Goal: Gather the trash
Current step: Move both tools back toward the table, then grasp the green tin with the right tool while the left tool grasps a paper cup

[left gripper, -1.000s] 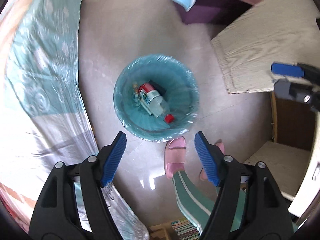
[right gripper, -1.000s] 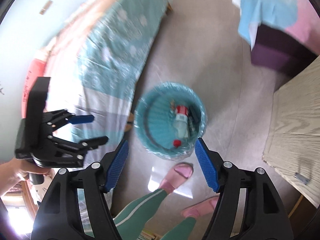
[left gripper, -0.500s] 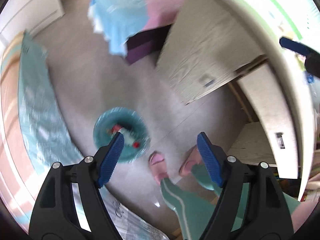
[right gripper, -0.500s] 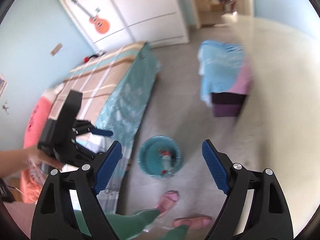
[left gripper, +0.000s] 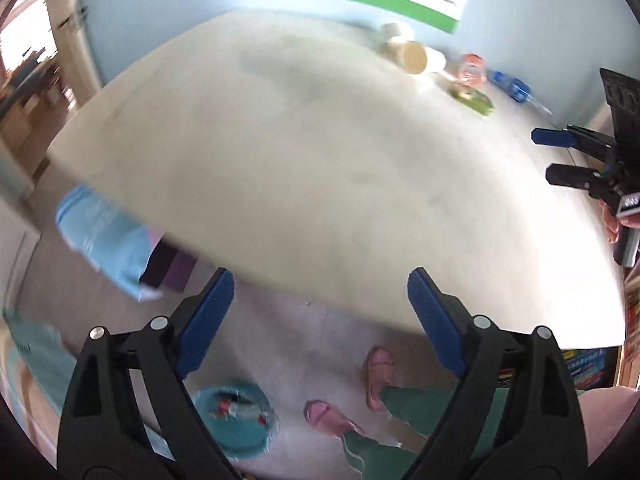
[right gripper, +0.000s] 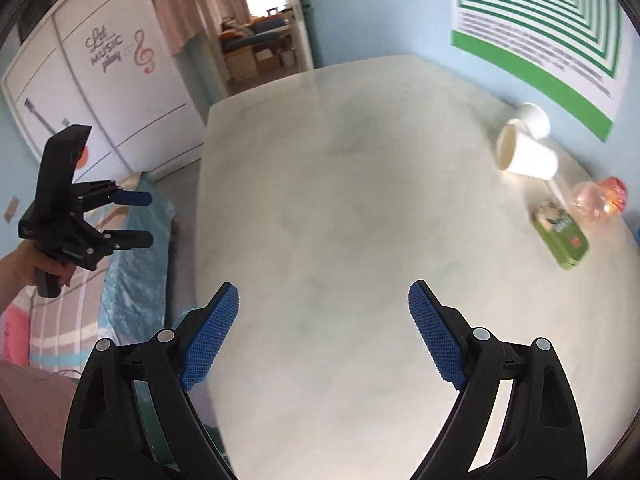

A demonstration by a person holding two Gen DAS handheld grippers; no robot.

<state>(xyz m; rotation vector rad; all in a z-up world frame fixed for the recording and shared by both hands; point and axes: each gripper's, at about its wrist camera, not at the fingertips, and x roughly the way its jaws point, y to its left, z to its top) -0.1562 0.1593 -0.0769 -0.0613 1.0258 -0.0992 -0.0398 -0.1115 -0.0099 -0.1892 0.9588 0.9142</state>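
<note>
Left wrist view, left to right. Blue cloth (left gripper: 102, 240) draped over a purple box (left gripper: 170, 270), up-left of the left pad. Teal-lined trash bin (left gripper: 234, 420) on the floor, low in frame and just right of the left finger's arm; a bottle with a red cap lies inside it, blurred. Left gripper (left gripper: 320, 322): jaws wide and opening, nothing between the pads. Pink slippers (left gripper: 378, 372) and green trouser legs below the gap. White table (left gripper: 320, 160) fills the frame ahead of the tongs. Far beyond the right pad, at the table's back edge: paper cups (left gripper: 414, 56), a clear bottle with an orange label (left gripper: 472, 70), a green carton (left gripper: 474, 98), and a blue item (left gripper: 512, 88) too blurred to name. Far right edge: the other tongs, hand-held, over the table.

Right wrist view, left to right. Left tongs held in a hand (right gripper: 30, 268) well left of the left pad, over the bed (right gripper: 132, 280); white wardrobe (right gripper: 100, 92) behind. Right gripper (right gripper: 324, 328): jaws wide and opening, nothing between them, bare tabletop beneath. Trash lies up-right of the right pad, well apart from it: cups tipped over, carton lying flat, bottle just beside the carton. Green-striped poster (right gripper: 552, 32) on the wall above.
</note>
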